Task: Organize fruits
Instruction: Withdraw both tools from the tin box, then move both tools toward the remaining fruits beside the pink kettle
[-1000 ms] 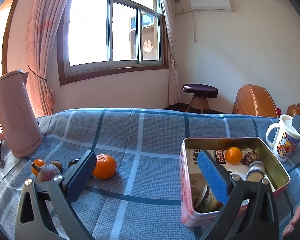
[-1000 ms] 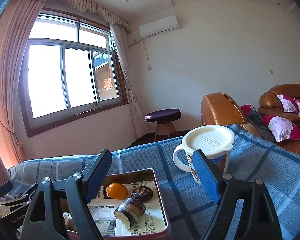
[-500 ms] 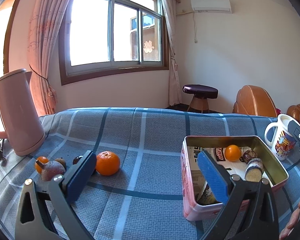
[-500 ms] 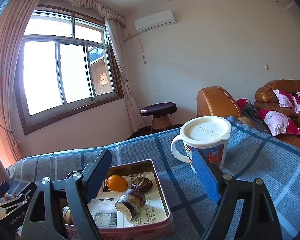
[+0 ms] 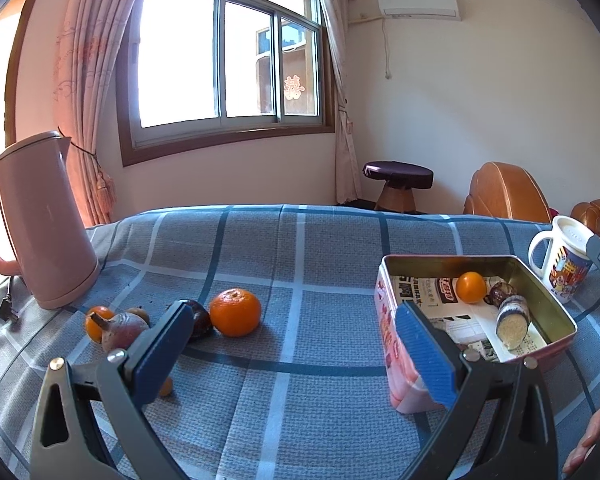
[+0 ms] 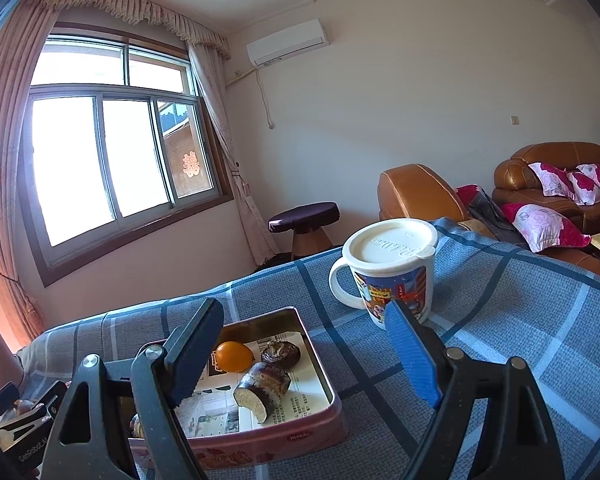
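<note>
Both the left hand-held gripper (image 5: pixel 292 344) and right hand-held gripper (image 6: pixel 304 352) stand spread and empty, a mandarin (image 5: pixel 235 312) lies centre-left on the plaid desk (image 5: pixel 300 248), the pink tin (image 6: pixel 260 436) lower left reads "Mende", and the mug lid's (image 6: pixel 392 245) raised script is illegible.

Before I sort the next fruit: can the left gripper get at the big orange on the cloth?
Probably yes. The left gripper is open and empty, and the big orange lies on bare cloth just ahead, nothing between them.

Both wrist cameras sit low over the checked tabletop (image 5: pixel 300 264), facing the window wall; both views share the pink tin (image 5: pixel 392 332), close by.
</note>
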Motion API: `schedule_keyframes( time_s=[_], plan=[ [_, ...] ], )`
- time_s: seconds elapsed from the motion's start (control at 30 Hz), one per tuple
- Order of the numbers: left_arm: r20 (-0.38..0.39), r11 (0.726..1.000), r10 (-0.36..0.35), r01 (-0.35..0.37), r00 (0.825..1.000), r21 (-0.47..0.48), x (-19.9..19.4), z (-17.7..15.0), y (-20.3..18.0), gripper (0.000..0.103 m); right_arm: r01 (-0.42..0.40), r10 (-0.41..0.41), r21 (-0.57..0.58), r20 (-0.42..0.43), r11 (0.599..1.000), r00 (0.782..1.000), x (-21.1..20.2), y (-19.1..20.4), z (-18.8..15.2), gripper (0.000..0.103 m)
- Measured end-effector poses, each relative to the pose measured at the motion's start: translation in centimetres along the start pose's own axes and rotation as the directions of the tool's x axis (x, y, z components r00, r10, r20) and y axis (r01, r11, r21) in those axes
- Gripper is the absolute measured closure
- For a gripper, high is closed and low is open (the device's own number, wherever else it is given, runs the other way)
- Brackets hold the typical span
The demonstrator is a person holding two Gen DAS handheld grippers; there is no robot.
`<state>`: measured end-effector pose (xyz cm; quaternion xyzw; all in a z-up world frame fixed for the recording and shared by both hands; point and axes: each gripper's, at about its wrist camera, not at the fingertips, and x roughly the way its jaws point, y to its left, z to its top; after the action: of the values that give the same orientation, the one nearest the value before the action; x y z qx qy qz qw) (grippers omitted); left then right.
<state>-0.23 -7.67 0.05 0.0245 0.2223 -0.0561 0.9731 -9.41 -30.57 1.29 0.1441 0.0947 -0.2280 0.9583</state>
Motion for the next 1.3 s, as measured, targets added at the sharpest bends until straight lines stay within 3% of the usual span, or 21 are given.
schedule_keyframes(
  time_s=[0.6, 1.3],
  plan=[
    [-0.011, 0.999, 0.046, -0.046, 0.999, 0.009, 0.5, -0.2, 6.2, 0.000, -0.018, 0.017, -0.042, -0.037, 0.999, 0.999, -1.1, 5.5, -1.7, 0.019],
    [-0.054, 0.995, 0.077, -0.080, 0.996, -0.061, 2.1, -0.1, 14.0, 0.000, -0.203, 0.190, -0.119, -0.114, 0.972, 0.975, -1.4, 16.5, -4.8, 0.019]
  ],
)
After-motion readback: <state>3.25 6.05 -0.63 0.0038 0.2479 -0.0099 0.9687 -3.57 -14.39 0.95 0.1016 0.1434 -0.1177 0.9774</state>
